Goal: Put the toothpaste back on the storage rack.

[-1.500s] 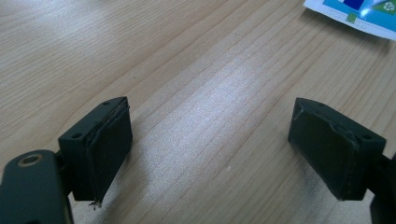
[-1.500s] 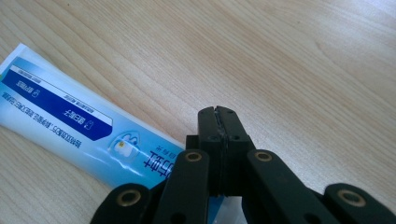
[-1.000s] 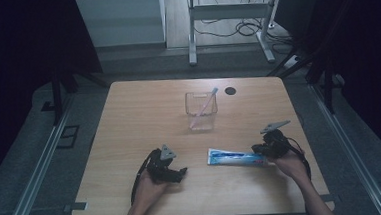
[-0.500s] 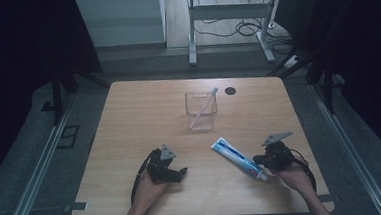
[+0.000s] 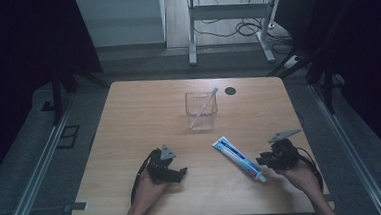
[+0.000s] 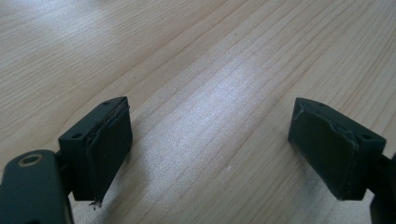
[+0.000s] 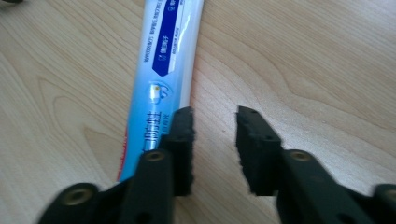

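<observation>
My right tool (image 5: 263,159) sits near the right front of the wooden worktop (image 5: 144,115), and its jaws have just been opening. In the right gripper view (image 7: 214,140) they stand a modest gap apart with bare wood between them; nothing is gripped. The toothpaste tube (image 5: 239,158) lies flat on the worktop just beside that tool. In the right gripper view the tube (image 7: 163,60) runs up and away along the outer side of one jaw, partly passing under it, so it is outside the gap rather than in it. From above, the tube lies on a slant, its white cap end nearest my right hand (image 5: 300,173) and its flat end pointing toward the middle of the worktop.

My left tool (image 5: 171,171) rests near the left front, well apart from the tube. In the left gripper view (image 6: 210,154) its jaws stand wide, with only wood grain between the pads.

Farther back, near the centre, stands a clear square cup (image 5: 201,111). A toothbrush (image 5: 204,106) with a pale handle leans inside it, its head poking above the rim toward the right. A small dark round hole (image 5: 230,90) marks the worktop just behind and to the right of the cup.
</observation>
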The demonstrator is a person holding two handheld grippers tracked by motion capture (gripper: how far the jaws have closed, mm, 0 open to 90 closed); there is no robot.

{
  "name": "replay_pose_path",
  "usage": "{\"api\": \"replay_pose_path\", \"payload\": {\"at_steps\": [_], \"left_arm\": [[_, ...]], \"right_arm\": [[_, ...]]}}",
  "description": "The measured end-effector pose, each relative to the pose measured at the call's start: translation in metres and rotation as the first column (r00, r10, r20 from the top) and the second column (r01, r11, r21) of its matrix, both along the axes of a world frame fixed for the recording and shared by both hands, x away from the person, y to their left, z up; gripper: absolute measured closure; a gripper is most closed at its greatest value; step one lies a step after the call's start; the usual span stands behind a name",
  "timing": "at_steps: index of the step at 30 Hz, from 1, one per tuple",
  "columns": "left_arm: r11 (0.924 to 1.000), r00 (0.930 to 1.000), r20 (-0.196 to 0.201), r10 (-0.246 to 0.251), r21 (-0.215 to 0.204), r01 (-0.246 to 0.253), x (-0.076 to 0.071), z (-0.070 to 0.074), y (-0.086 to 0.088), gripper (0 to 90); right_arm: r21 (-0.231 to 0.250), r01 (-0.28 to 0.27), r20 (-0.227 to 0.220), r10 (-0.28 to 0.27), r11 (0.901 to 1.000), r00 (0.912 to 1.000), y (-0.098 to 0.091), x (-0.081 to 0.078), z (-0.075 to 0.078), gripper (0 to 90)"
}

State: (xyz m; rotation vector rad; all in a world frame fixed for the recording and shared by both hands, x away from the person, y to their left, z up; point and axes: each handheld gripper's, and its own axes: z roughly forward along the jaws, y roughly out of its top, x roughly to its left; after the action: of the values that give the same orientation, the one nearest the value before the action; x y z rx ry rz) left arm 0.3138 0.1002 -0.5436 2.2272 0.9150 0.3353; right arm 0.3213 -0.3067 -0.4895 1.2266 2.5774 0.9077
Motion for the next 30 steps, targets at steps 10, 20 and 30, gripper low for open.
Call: {"api": "replay_pose_path", "payload": {"at_steps": [10, 20, 30], "left_arm": [[1.0, 1.0, -0.001, 0.0, 0.0, 0.0, 0.0, 0.0, 0.0, 13.8], [1.0, 1.0, 0.0, 0.0, 0.0, 0.0, 0.0, 0.0, 0.0, 13.8], [1.0, 1.0, -0.001, 0.0, 0.001, 0.0, 0.0, 0.0, 0.0, 13.7]], "right_arm": [[0.003, -0.024, -0.041, 0.024, 0.9997, 0.9989, 0.015, 0.004, 0.017, 44.3], [-0.057, -0.08, -0.094, 0.075, 0.9951, 0.9928, 0.04, 0.01, 0.014, 42.5], [-0.114, -0.1, -0.139, 0.084, 0.9884, 0.9868, 0.064, 0.02, 0.003, 44.0]]}}
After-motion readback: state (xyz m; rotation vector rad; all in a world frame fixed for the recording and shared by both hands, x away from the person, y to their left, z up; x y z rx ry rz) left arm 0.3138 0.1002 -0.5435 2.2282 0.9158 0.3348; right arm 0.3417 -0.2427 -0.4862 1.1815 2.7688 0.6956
